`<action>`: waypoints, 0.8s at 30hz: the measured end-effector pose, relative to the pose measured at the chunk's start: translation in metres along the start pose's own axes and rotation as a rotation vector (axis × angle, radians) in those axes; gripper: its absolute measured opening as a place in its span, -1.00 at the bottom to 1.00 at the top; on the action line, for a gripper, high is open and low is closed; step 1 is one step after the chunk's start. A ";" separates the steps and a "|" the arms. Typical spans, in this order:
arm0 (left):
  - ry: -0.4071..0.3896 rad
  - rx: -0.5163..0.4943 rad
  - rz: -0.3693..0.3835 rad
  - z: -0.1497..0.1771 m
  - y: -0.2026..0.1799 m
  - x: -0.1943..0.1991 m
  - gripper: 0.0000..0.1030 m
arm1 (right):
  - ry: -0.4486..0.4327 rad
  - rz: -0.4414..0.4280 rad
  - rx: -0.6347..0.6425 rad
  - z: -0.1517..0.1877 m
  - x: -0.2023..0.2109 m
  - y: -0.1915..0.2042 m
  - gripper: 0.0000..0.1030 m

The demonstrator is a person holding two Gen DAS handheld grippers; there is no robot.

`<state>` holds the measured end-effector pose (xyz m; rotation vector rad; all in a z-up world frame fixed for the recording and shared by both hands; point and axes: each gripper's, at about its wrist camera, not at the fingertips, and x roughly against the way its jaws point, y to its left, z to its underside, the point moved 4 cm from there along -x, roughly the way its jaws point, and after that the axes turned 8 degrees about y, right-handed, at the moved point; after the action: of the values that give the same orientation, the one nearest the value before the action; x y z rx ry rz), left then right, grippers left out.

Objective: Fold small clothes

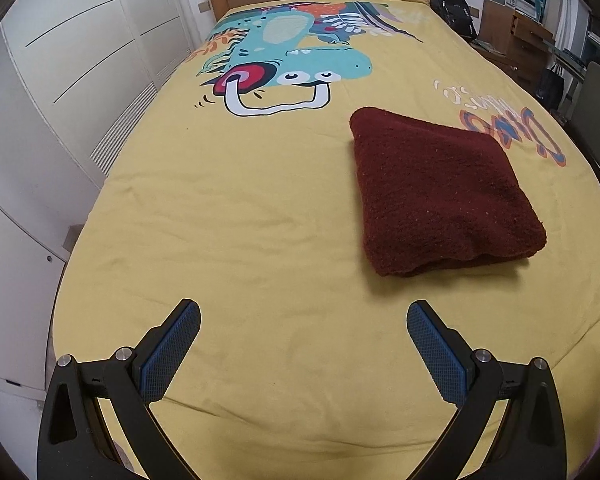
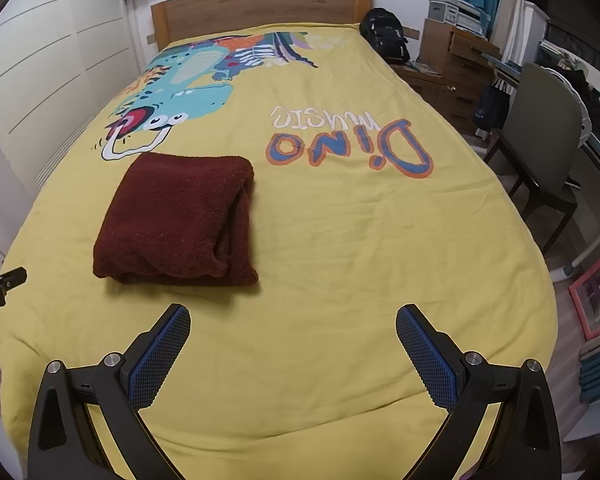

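Observation:
A dark red fleece garment lies folded into a thick square on the yellow bed cover. In the right wrist view the same folded garment sits ahead and to the left, its layered edge facing right. My left gripper is open, hovering over bare cover, with the garment ahead and to its right. My right gripper is also open and holds nothing, a short way in front of the garment's near edge. The blue fingertips are spread wide.
The bed cover carries a dinosaur print and "Dino music" lettering. A wooden headboard stands at the far end, white wardrobe doors on the left. A chair, a desk with drawers and a black backpack are on the right.

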<state>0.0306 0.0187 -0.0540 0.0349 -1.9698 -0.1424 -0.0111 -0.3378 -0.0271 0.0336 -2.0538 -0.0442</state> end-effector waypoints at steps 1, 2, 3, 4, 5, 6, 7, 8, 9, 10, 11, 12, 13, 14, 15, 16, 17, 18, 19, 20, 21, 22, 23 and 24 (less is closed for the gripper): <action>0.002 0.001 0.001 0.000 0.000 0.000 0.98 | 0.001 0.000 0.003 0.000 0.000 0.001 0.99; 0.003 0.000 0.003 0.001 0.001 0.000 0.98 | 0.001 -0.001 0.003 0.000 0.000 0.001 0.99; 0.005 -0.001 0.005 0.001 0.001 -0.001 0.98 | 0.002 0.000 0.005 0.000 0.000 0.001 0.99; 0.006 -0.002 0.005 0.001 0.000 -0.001 0.98 | 0.002 0.000 0.007 0.000 0.000 0.002 0.99; 0.005 -0.002 0.005 0.001 0.000 -0.001 0.98 | 0.002 0.001 0.009 0.000 0.000 0.002 0.99; 0.006 -0.004 0.005 0.002 0.000 -0.001 0.98 | 0.002 0.001 0.010 0.000 0.001 0.002 0.99; 0.008 -0.005 0.006 0.002 0.000 -0.001 0.98 | 0.000 0.002 0.011 0.000 0.001 0.002 0.99; 0.008 -0.004 0.008 0.002 0.000 -0.001 0.98 | -0.001 0.002 0.011 -0.001 0.001 0.002 0.99; 0.008 -0.004 0.008 0.002 0.000 -0.001 0.98 | -0.001 0.003 0.011 -0.001 0.001 0.002 0.99; 0.009 -0.005 0.008 0.001 0.000 -0.001 0.98 | -0.001 0.003 0.011 -0.001 0.001 0.002 0.99; 0.009 -0.004 0.009 0.002 0.000 -0.001 0.98 | -0.002 0.003 0.011 -0.001 0.002 0.002 0.99; 0.009 -0.002 0.009 0.002 0.000 -0.001 0.98 | -0.003 0.004 0.012 -0.002 0.002 0.002 0.99; 0.009 -0.002 0.009 0.002 0.000 -0.001 0.98 | -0.004 0.005 0.012 -0.002 0.002 0.002 0.99; 0.009 -0.002 0.009 0.002 0.000 -0.001 0.98 | -0.004 0.005 0.013 -0.002 0.002 0.002 0.99; 0.009 -0.001 0.009 0.002 0.000 -0.001 0.98 | -0.004 0.005 0.012 -0.002 0.003 0.002 0.99; 0.009 -0.003 0.009 0.002 0.000 -0.001 0.98 | -0.004 0.004 0.012 -0.002 0.003 0.002 0.99; 0.009 -0.003 0.010 0.002 0.000 -0.001 0.98 | -0.004 0.004 0.012 -0.002 0.003 0.002 0.99; 0.008 -0.003 0.009 0.002 -0.001 0.000 0.98 | -0.004 0.004 0.011 -0.002 0.003 0.002 1.00; 0.007 -0.004 0.008 0.002 0.000 0.000 0.98 | -0.004 0.004 0.011 -0.002 0.003 0.002 0.99; 0.006 -0.005 0.009 0.002 0.000 0.000 0.98 | -0.004 0.003 0.013 -0.002 0.003 0.002 0.99; 0.007 -0.004 0.011 0.001 0.000 0.000 0.98 | -0.005 0.004 0.015 -0.002 0.003 0.002 0.99; 0.008 -0.005 0.012 0.001 0.000 0.000 0.98 | -0.005 0.003 0.019 -0.003 0.003 0.003 0.99; 0.007 -0.006 0.010 0.001 0.000 0.000 0.98 | -0.005 0.003 0.020 -0.003 0.004 0.003 0.99; 0.007 -0.006 0.010 0.001 0.000 0.000 0.98 | -0.005 0.004 0.021 -0.004 0.004 0.004 0.99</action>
<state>0.0294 0.0186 -0.0544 0.0219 -1.9627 -0.1421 -0.0094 -0.3343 -0.0217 0.0424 -2.0591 -0.0205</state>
